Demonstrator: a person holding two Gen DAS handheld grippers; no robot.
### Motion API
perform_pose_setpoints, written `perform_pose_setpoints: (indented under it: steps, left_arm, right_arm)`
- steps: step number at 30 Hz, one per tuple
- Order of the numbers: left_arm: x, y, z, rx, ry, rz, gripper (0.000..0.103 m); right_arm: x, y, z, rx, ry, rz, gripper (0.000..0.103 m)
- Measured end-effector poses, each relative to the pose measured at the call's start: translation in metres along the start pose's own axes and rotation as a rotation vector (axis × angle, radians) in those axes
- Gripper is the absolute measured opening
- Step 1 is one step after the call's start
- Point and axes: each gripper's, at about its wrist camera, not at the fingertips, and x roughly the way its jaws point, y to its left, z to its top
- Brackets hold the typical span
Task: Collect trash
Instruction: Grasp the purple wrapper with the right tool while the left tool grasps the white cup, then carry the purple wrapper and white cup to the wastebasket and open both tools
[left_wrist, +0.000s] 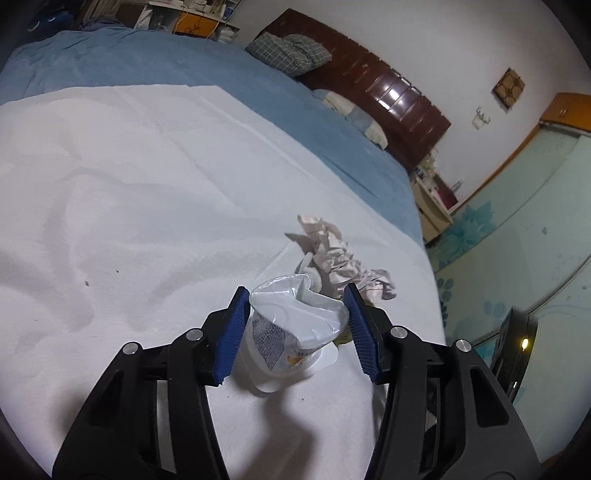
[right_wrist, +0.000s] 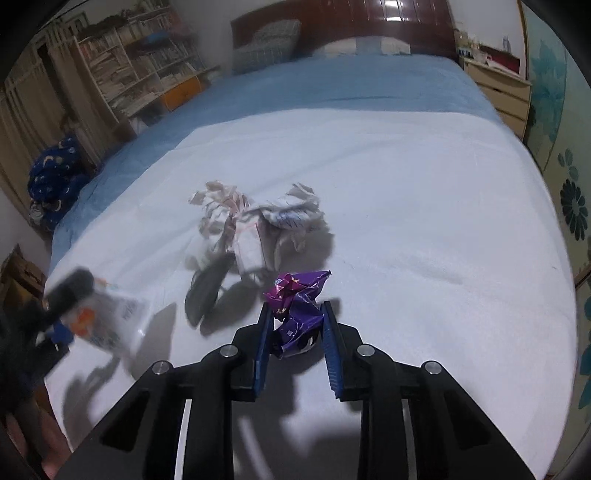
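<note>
In the left wrist view my left gripper (left_wrist: 295, 314) holds a crushed white plastic cup (left_wrist: 291, 325) between its blue pads, just above the white sheet (left_wrist: 147, 203). Crumpled paper (left_wrist: 340, 258) lies just beyond it. In the right wrist view my right gripper (right_wrist: 297, 332) is shut on a crumpled purple wrapper (right_wrist: 297, 310). Crumpled paper and a clear wrapper (right_wrist: 255, 225) lie on the sheet ahead, with a dark flat piece (right_wrist: 208, 288) beside them. At the far left the left gripper (right_wrist: 66, 291) shows blurred with the cup (right_wrist: 110, 317).
The white sheet covers a blue bedspread (right_wrist: 332, 85). A dark wooden headboard (left_wrist: 384, 92) and pillows (left_wrist: 288, 51) are at the far end. Bookshelves (right_wrist: 140, 70) stand left, a nightstand (right_wrist: 495, 88) right. The bed's edge (left_wrist: 432, 277) drops off near the cup.
</note>
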Motion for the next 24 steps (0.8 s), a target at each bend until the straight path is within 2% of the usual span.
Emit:
perform_pose_setpoints:
  steps: [5,9,11,13,15,19,24]
  left_arm:
    - [-0.026,-0.002,-0.003,0.024,-0.03,-0.017,0.053]
    - [-0.052,-0.009,-0.017,0.051,-0.034,-0.029,0.053]
    - [-0.069,-0.015,-0.026,0.062,-0.049,-0.04,0.053]
    - [-0.087,-0.027,-0.037,0.084,-0.065,-0.052,0.053]
    - [-0.103,-0.044,-0.047,0.125,-0.079,-0.058,0.053]
    - [-0.136,-0.091,-0.07,0.214,-0.093,-0.094,0.053]
    - [-0.172,-0.163,-0.107,0.317,-0.082,-0.171,0.053]
  right_arm:
    - [-0.045,-0.021,-0.017,0.037,-0.07,0.022,0.026]
    - [-0.085,-0.038,-0.035,0.087,-0.131,0.005,0.026]
    - [-0.112,-0.049,-0.043,0.106,-0.17,-0.007,0.026]
    - [-0.157,-0.067,-0.054,0.153,-0.261,0.004,0.026]
    - [-0.198,-0.082,-0.07,0.206,-0.309,0.06,0.026]
    - [-0.275,-0.1,-0.108,0.169,-0.364,0.084,0.026]
    - [-0.357,-0.157,-0.156,0.136,-0.354,0.032,0.027]
